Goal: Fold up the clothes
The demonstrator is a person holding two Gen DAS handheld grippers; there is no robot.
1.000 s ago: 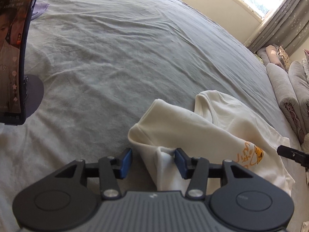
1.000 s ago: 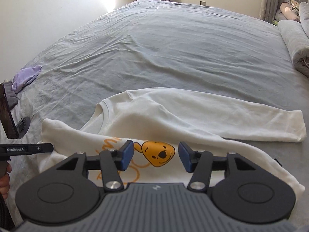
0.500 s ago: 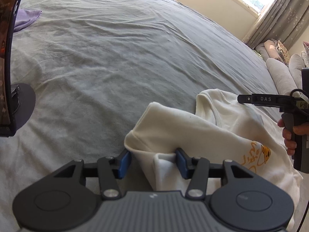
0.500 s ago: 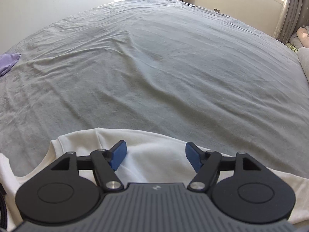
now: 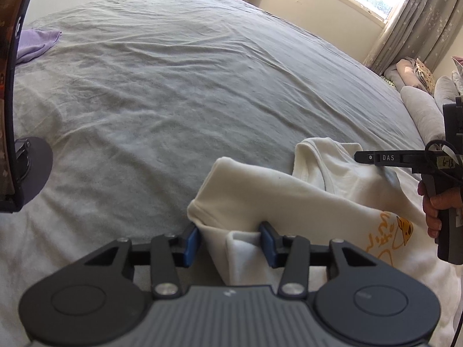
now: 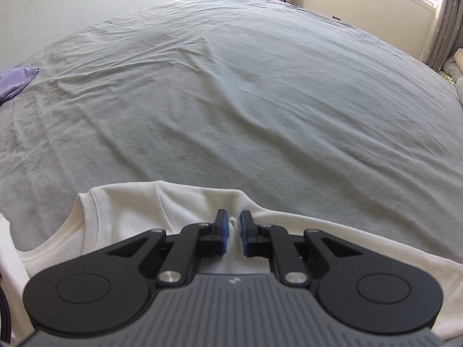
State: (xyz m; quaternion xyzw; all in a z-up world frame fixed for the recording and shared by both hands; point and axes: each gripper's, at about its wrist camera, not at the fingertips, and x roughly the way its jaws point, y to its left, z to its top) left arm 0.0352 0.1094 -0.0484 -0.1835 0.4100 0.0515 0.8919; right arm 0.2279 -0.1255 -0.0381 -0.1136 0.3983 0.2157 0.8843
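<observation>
The cream shirt (image 5: 289,199) lay crumpled at the near edge of the bed (image 5: 173,101), toward its right-hand side, on the grey sheet. The left gripper (image 5: 230,244) sat right at the shirt's near left corner, where a bunched fold of cloth stood between its blue pads; the jaws were closing, and both pads appeared to touch the fabric at its sides, though how firmly they pressed could not be told. The right gripper (image 6: 231,232) had its pads drawn almost together, closing on a small pinched ridge of the shirt (image 6: 130,211) just beside the neckline, with the collar curving off to its left. The left wrist view alone showed the orange cartoon print (image 5: 400,231) on the shirt's right part, the right gripper's handle gripped in a hand (image 5: 434,208), a dark screen on a round-based stand (image 5: 11,101) at the bed's left edge, and rolled bedding (image 5: 419,110) beyond the right edge under the curtains. The right wrist view alone showed the pinch itself and the open neckline lying flat on the sheet. A purple cloth (image 5: 37,43) lay near the far left corner of the bed, seen in both views.
</observation>
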